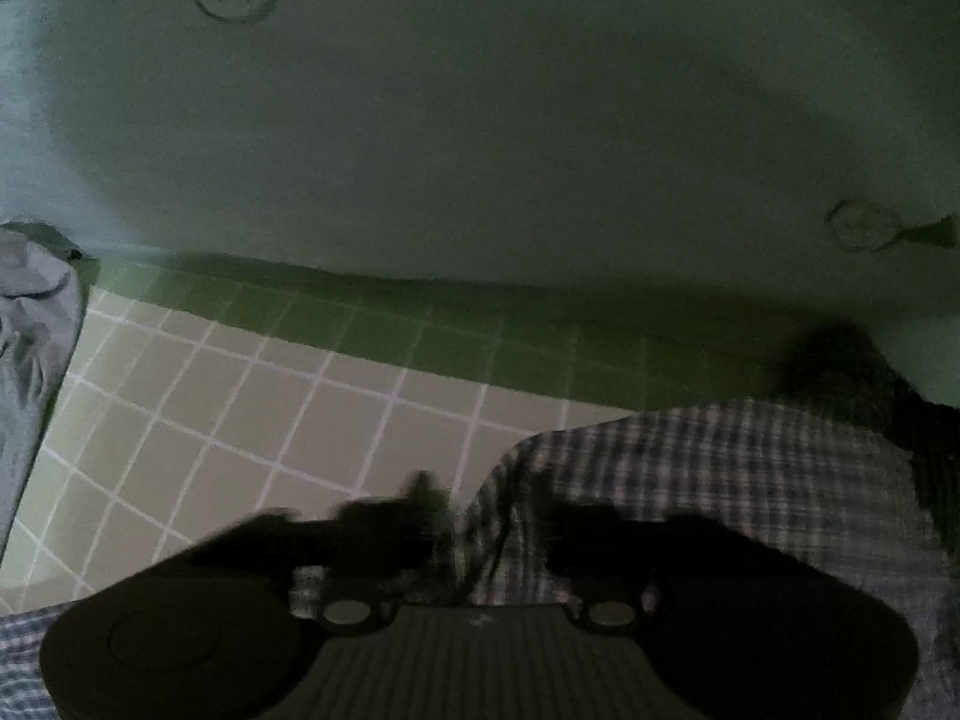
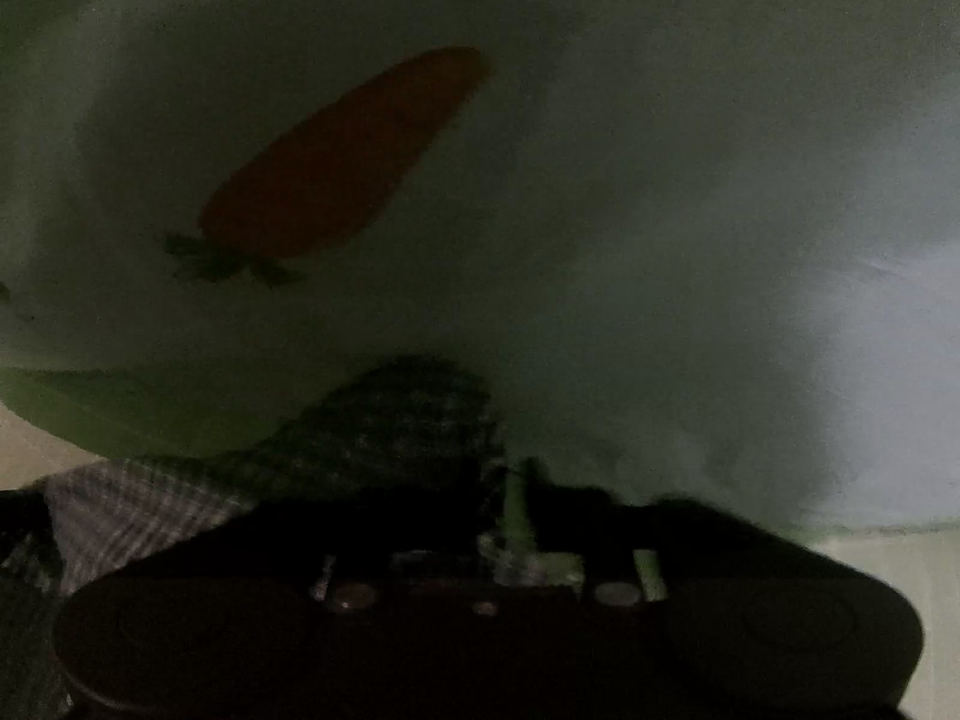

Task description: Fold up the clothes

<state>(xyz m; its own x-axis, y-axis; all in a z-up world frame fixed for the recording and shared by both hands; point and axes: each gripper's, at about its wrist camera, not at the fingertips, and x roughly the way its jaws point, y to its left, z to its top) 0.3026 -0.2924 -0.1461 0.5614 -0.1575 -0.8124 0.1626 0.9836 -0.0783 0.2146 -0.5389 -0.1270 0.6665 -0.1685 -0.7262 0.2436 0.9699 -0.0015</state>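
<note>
The plaid shirt (image 1: 720, 480) lies on the checked green-and-cream cloth (image 1: 240, 420) that covers the surface, up against a big pale cushion (image 1: 480, 120), and both tools sit low at its near side, so this looks like the gathering stage of a fold: getting hold of an edge before carrying it over. In the left wrist view the left tool (image 1: 498, 516) points steeply down with its two dark fingers standing apart; the shirt's left edge runs up through the gap between them, but the picture is smeared and I cannot see either pad pressing on the fabric, so I read it as part-open and holding nothing. The right tool (image 2: 510, 516) is much harder to judge. Its view is very dark, the fingers merge into the black body, and a fold of the plaid shirt (image 2: 396, 420) rises just beyond them against the cushion with its carrot print (image 2: 348, 156); whether those fingers grip the cloth or merely hover by it I cannot tell. Both tools tilt downward and forward toward the cushion. The next move probably calls for closing firmly on the shirt's edge at two points, then lifting evenly so the layer does not bunch. A grey garment (image 1: 30, 348) lies at the far left.
</note>
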